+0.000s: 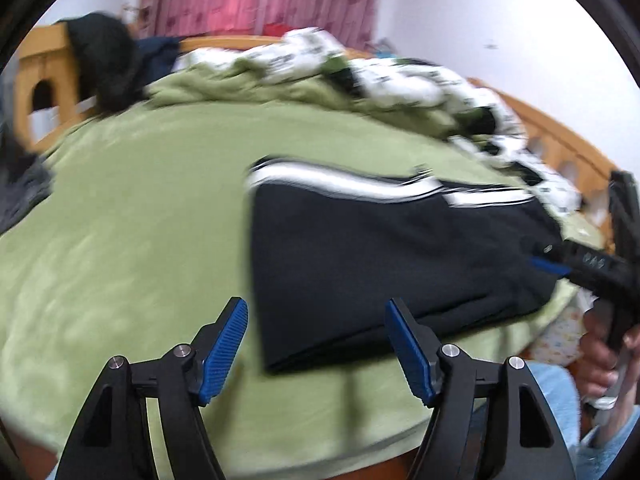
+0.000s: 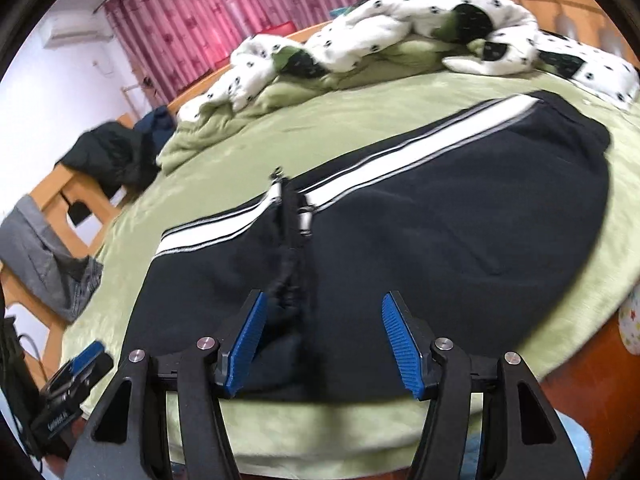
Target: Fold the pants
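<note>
Covering the bed — a green blanket (image 2: 360,120) — pink curtains (image 2: 208,12) behind.

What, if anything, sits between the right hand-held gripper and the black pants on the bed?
Nothing visible does. The right hand-held gripper stands open right over the near edge of the pants, which lie on the green blanket. The spotted quilt is bunched at the far side, clear of the pants.

Home bedroom (bed (image 2: 400,120), curtains (image 2: 192,20))
</note>
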The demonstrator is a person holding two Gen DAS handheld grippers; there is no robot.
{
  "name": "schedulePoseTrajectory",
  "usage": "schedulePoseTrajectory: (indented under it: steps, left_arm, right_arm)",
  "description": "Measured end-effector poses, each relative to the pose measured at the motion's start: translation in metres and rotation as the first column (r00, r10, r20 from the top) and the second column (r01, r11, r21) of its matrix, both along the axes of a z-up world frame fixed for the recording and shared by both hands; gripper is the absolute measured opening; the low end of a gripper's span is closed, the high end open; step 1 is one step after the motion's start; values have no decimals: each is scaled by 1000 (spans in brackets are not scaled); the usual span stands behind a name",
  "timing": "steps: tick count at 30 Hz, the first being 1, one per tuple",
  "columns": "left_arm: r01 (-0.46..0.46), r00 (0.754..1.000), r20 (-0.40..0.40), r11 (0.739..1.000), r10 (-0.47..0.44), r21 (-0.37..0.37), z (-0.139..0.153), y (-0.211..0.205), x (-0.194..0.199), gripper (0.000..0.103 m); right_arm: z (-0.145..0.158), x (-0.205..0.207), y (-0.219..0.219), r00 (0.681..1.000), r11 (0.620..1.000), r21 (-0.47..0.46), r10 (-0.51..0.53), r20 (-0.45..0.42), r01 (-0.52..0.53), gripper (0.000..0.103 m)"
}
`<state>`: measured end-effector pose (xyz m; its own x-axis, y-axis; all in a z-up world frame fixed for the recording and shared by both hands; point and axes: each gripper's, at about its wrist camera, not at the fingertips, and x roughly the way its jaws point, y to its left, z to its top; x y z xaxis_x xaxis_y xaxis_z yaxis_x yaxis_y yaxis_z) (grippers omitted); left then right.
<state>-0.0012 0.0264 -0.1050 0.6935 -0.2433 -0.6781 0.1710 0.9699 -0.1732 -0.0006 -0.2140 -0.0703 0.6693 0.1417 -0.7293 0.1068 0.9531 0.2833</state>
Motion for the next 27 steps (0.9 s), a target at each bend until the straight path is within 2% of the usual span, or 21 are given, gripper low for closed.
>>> schedulePoseTrajectory:
  steps: [3,4,5,7,9,12,14,16,17,18,20,21,22,23,26,27]
  left_arm:
    - [-17,999,-30,1000,17,-10,-10,18,1,69]
    - [-14,999,-42,1000,13,-5,-14,21,2,69]
    - [-12,998,-54,1000,12,7,-18,23,1,69]
    - [-3,998,-58,1000,4,18,-22,21,2,69]
    - [19,999,-49,1000,-18,23,-23,17,0,69]
    - [25,999,-44,1000,-25,8,-27,13,1,69]
    - [40,997,-71,999,-41,-23,-35,7,11,69]
    - [39,996,-83,999,-40,-13,-41,0,18,69]
    - [39,996,-77,999,-38,6,-44,-5,20,69]
    - [30,998,-55,999,-29,30,-44,-7,21,69]
    - [-13,1000,-3,998,13,60,-41,-5,18,69]
    - [-105,992,75,991,99,77,-35,1,10,68]
    - [-147,982,132,987,138,65,-30,6,2,70]
    - [-143,980,148,989,136,36,-29,11,-3,70]
    - [-121,993,15,992,121,24,-45,17,7,70]
    - [-128,992,5,992,128,-5,-50,21,7,70]
  right_arm:
    - [-14,9,23,999,998,-42,38,-5,-38,58]
    - [-22,13,30,999,997,-66,35,-27,-37,45]
    - [-26,17,33,998,996,-78,40,-42,-43,21]
    - [-28,13,37,999,992,-123,28,-38,-33,21]
    - [-22,-1,29,1000,998,-61,18,5,-18,20]
    - [-30,-8,23,999,999,-28,22,-43,-23,19]
    - [-37,-9,27,998,997,-70,35,-60,-40,19]
    - [-32,-10,33,997,990,-125,54,-53,-60,22]
    - [-27,-9,33,997,989,-131,58,-44,-64,27]
    - [-20,-9,31,998,990,-130,55,-24,-58,31]
    - [-9,-5,26,999,991,-129,41,15,-39,53]
    - [-5,1,23,999,991,-130,41,26,-38,57]
    - [-3,9,21,999,991,-129,44,27,-40,59]
    - [-4,19,20,999,991,-128,48,20,-46,59]
    - [-18,52,17,998,991,-119,55,-41,-60,59]
    - [-29,63,16,994,992,-98,65,-85,-74,59]
